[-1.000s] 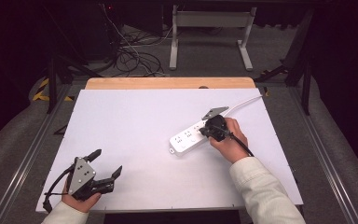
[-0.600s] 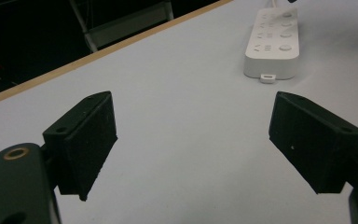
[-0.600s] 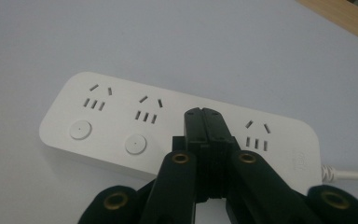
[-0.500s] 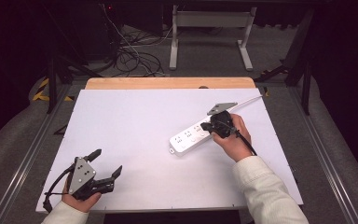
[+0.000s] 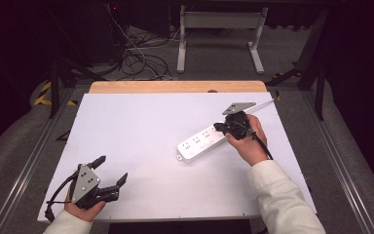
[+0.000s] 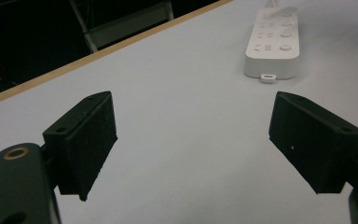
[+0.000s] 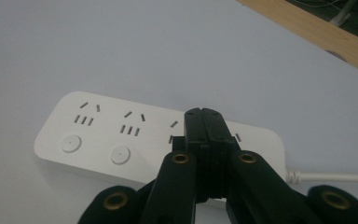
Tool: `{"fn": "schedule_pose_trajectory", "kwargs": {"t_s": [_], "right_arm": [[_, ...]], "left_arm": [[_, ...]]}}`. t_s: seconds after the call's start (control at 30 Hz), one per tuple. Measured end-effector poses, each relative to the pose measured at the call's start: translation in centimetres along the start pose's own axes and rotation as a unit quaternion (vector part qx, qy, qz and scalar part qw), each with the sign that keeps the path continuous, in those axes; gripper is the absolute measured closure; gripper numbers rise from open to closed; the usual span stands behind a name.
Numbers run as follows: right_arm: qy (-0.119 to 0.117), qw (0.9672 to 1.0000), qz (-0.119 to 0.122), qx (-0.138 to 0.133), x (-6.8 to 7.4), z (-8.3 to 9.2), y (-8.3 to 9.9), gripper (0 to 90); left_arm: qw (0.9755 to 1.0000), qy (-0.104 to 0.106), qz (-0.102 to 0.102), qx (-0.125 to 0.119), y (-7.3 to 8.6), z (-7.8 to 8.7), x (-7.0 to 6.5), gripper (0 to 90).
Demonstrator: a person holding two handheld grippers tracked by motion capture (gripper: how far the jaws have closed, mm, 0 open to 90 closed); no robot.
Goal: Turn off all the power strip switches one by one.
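Note:
A white power strip [image 5: 200, 144] lies flat on the white tabletop [image 5: 136, 122], right of centre, and its white cord [image 5: 261, 104] runs off to the far right. My right gripper [image 5: 219, 127] hovers just over the strip's cord end, jaws pressed together with nothing between them. In the right gripper view those shut jaws [image 7: 204, 115] cover part of the power strip [image 7: 98, 135], with two sockets and their round buttons showing to the left. My left gripper [image 5: 111, 170] rests at the front left, wide open and empty. The left gripper view [image 6: 191, 140] shows the power strip [image 6: 272, 46] far ahead.
A wooden strip [image 5: 175, 87] borders the table's far edge. Beyond it, on the floor, lie tangled cables [image 5: 141, 58] and a white metal stand [image 5: 219, 34]. Metal rails [image 5: 34, 156] run along both sides of the table.
My right gripper has lifted slightly and drifted toward the strip's cord end, jaws still shut. The left gripper and the power strip have stayed where they were.

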State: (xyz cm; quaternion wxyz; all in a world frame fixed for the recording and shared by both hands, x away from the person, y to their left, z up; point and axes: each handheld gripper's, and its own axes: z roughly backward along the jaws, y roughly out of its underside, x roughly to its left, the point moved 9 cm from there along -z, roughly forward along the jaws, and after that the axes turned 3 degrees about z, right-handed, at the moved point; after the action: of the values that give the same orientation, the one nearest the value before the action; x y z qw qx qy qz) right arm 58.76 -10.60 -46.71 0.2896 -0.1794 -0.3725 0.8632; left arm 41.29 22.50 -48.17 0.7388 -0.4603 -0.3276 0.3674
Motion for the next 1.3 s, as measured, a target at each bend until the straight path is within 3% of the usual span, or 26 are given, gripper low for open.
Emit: {"fn": "schedule_pose_trajectory", "kwargs": {"t_s": [0.3,0.73,1.03,1.3], "right_arm": [[0.014,0.9997,-0.018,-0.002,-2.0,0.9,0.2,90.0],[0.032,0.9984,-0.041,0.02,-4.5,-0.3,1.3,90.0],[0.031,0.9979,-0.048,0.03,-4.8,-0.6,1.8,90.0],[0.008,0.998,-0.035,0.053,-3.9,-1.6,2.5,90.0]], "left_arm": [[1.0,0.001,0.001,0.001,0.0,-0.1,-0.1,15.8],[1.0,0.0,0.001,0.001,0.0,0.0,0.0,15.7],[1.0,0.0,-0.001,0.002,0.1,-0.1,0.1,15.7],[1.0,0.0,-0.001,0.002,0.1,-0.1,0.1,15.8]]}}
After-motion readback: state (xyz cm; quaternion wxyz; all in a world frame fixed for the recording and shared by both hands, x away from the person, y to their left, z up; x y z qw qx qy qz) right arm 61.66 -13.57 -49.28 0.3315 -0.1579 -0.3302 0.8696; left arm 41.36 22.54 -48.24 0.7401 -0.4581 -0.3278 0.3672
